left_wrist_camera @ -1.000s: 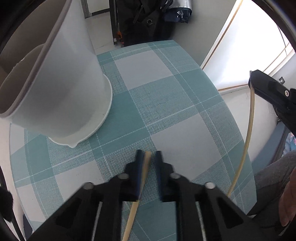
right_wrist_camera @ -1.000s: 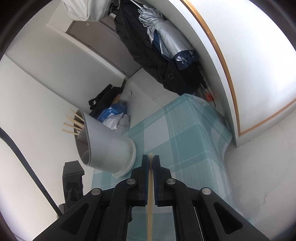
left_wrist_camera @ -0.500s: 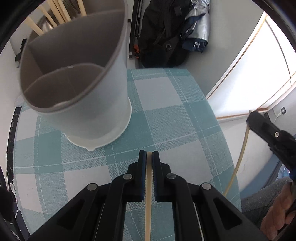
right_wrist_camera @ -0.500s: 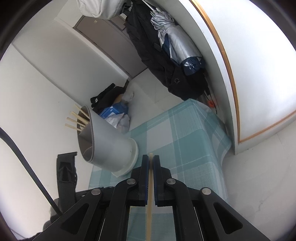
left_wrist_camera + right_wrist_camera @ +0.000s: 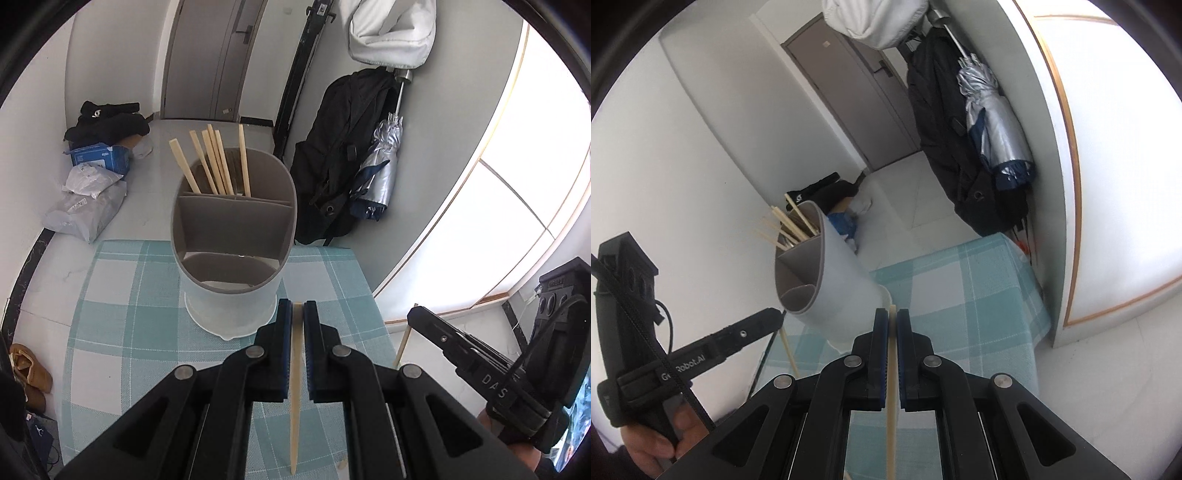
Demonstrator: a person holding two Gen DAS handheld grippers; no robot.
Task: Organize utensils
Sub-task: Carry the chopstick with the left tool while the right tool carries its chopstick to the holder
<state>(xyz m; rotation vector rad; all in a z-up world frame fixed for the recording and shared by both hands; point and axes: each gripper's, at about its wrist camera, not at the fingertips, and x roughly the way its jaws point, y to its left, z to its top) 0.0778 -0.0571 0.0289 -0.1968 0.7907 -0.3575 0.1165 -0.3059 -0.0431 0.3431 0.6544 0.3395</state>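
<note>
A white utensil holder (image 5: 232, 258) with grey dividers stands on the teal checked table (image 5: 129, 325); several wooden chopsticks (image 5: 214, 162) stand in its far compartment. My left gripper (image 5: 297, 308) is shut on a chopstick (image 5: 295, 387), held upright just in front of the holder and above the table. My right gripper (image 5: 892, 317) is shut on another chopstick (image 5: 891, 398), right of the holder (image 5: 827, 280). The right gripper also shows in the left wrist view (image 5: 417, 314), and the left gripper in the right wrist view (image 5: 775, 314).
The table's right edge (image 5: 1034, 288) lies close to a white curved wall. Bags and parcels (image 5: 92, 192) lie on the floor beyond the table. A black backpack and a folded umbrella (image 5: 380, 170) hang at the back right. Shoes (image 5: 26, 373) sit at the left.
My left gripper has risen and tilted up, so the holder's top and the chopsticks in it now show. Its chopstick has straightened between the pads. The right gripper has moved slightly closer to the holder.
</note>
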